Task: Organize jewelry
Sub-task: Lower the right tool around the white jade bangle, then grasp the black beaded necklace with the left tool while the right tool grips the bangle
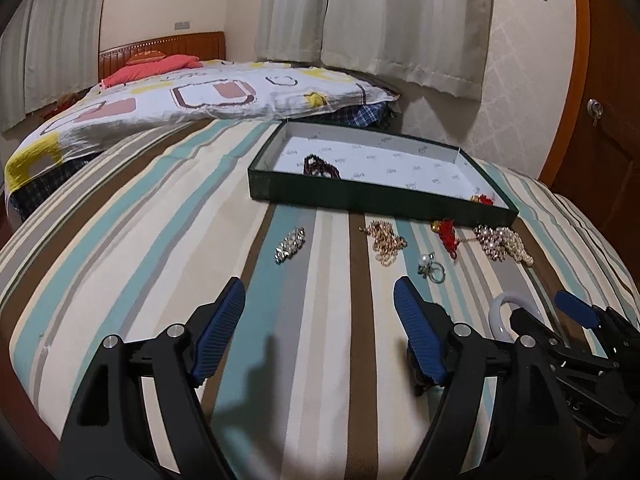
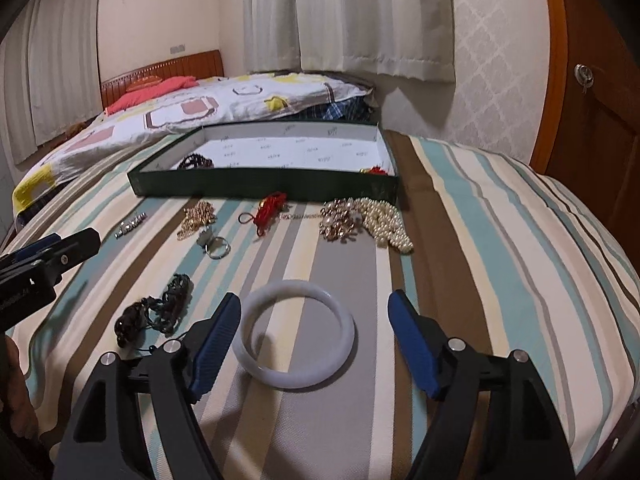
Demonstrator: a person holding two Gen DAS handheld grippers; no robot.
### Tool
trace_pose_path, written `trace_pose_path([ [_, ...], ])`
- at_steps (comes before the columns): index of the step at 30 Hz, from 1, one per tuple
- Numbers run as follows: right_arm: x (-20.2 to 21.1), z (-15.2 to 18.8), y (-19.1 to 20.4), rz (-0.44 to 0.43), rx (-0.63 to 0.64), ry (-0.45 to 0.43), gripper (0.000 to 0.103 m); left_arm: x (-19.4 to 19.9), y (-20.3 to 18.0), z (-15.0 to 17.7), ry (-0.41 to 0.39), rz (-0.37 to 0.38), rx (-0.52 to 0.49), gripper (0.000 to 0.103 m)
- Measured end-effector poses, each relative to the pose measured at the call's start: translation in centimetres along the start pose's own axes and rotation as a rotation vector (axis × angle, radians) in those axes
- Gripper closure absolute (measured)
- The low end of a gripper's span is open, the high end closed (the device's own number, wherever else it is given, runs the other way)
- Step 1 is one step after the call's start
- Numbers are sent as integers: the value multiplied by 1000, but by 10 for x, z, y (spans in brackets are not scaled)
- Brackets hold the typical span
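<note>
Bedroom: striped bedspread (image 2: pixel 460 240) carries everything; curtains + wood headboard behind.
Bangle: 1 white bangle (image 2: pixel 294 334), lying flat on bedspread, ring so no long axis; sits between right gripper's fingers, closer to the left finger, touching neither as far as visible.
Right gripper (image 2: pixel 314 340): fingers wide, nothing gripped.
Left gripper (image 1: pixel 320 328): fingers wide, bare bedspread between them.
Black cord piece: 1 (image 2: pixel 160 316), just left of bangle, long axis running diagonally away from cam.
Ring: 1 silver ring w/ pearl (image 2: pixel 214 244), farther back.
Row near tray: 1 crystal clip (image 1: pixel 290 245), 1 gold chain heap (image 1: pixel 386 242), 1 red tassel charm (image 2: pixel 270 206), 1 pearl + gold cluster (image 2: pixel 368 222).
Tray: 1 dark green tray (image 2: pixel 260 186), white lining, long axis across the bed; inside 1 dark bead string (image 1: pixel 320 166) at left end, 1 red/gold piece (image 1: pixel 482 199) at right corner.
Count loose on bedspread: 7 pcs; in tray: 2.
</note>
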State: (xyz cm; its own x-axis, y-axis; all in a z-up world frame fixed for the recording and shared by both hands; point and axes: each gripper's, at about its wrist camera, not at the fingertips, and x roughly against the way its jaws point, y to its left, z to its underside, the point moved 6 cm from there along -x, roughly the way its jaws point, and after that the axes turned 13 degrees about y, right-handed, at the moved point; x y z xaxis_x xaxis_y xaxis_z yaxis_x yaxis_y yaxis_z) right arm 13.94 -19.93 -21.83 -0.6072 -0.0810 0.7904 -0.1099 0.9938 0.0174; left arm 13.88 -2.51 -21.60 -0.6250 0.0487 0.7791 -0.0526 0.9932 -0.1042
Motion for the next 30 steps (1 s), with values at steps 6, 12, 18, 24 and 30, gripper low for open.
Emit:
trace_pose_path([
  [6, -10, 4, 6, 0, 29, 49, 24, -4, 0, 2, 23, 2, 6, 27],
  [12, -14, 7, 4, -15, 23, 80, 26, -4, -8, 5, 31, 12, -12, 27],
  [18, -10, 8, -3, -31, -5, 79, 34, -5, -23, 12, 53, 39, -53, 27],
  [24, -2, 8, -16, -26, -45, 57, 34, -6, -40, 22, 76, 49, -97, 28],
  [30, 1, 8, -21, -35, -60, 49, 34, -18, -45, 34, 136, 49, -103, 48],
])
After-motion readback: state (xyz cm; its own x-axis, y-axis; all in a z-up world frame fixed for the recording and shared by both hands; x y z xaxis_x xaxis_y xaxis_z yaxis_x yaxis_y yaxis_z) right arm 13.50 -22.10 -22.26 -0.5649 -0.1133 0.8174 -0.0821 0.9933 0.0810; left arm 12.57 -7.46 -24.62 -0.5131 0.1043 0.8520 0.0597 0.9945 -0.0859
